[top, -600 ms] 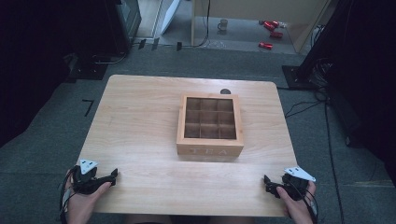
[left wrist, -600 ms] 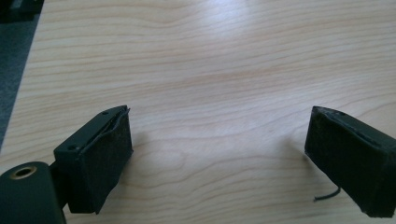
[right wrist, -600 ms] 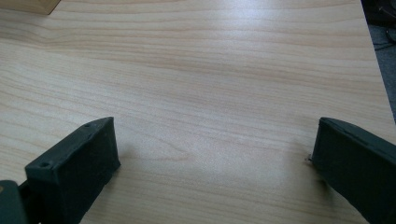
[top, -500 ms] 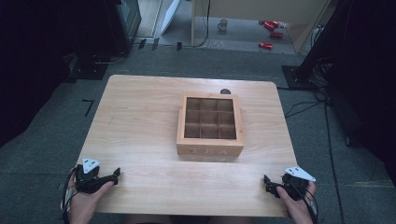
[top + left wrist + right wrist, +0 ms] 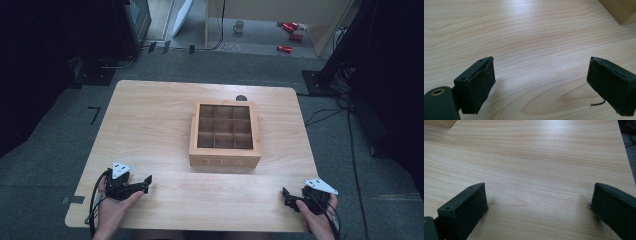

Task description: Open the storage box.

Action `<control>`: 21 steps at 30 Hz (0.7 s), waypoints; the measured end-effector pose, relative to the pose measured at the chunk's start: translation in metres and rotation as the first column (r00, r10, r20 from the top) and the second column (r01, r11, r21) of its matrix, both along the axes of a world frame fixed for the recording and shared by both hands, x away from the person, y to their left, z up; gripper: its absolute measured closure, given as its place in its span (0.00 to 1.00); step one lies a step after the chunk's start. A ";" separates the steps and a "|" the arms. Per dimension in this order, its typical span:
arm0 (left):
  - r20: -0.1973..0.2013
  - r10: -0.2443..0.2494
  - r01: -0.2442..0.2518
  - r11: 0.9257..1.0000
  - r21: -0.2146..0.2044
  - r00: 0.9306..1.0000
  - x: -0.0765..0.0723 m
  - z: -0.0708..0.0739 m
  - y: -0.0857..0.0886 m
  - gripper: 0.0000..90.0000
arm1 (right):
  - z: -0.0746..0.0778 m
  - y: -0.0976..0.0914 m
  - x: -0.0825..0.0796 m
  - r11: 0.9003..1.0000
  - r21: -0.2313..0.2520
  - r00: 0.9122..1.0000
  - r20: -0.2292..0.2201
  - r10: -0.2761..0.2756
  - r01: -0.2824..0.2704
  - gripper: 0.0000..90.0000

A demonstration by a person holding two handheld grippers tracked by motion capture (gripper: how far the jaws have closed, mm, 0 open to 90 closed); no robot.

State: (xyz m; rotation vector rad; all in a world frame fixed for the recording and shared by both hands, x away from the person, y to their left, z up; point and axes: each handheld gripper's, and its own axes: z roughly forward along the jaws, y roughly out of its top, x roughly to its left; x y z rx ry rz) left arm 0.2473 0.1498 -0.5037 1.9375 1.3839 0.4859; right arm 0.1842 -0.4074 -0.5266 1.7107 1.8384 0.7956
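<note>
Nothing has shifted: both grippers, left (image 5: 145,181) and right (image 5: 287,196), rest at the pale wooden surface's (image 5: 150,125) near edge, fingers wide apart, empty. Square wooden nine-compartment tea box (image 5: 225,133) sits mid-surface, "TEA" face toward the person.

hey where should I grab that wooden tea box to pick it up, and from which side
Probably by its two opposite side walls, one gripper each. The tea box sits flat mid-table, looking too broad for one pair of jaws. Bring the left gripper to its left wall and the right gripper to its right wall; both are open and empty.
</note>
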 end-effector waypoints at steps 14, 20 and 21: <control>0.012 -0.091 0.092 0.994 -0.054 0.996 0.014 0.008 -0.051 0.15 | 0.000 0.000 0.000 1.000 0.000 1.000 0.000 0.000 0.000 0.00; 0.012 -0.145 0.145 0.987 -0.065 0.989 0.018 0.009 -0.074 0.17 | 0.000 0.000 0.000 1.000 0.001 1.000 -0.001 0.000 0.000 0.00; 0.011 -0.153 0.153 0.986 -0.068 0.988 0.018 0.009 -0.077 0.17 | 0.000 0.000 0.000 1.000 0.001 1.000 -0.001 -0.001 0.001 0.00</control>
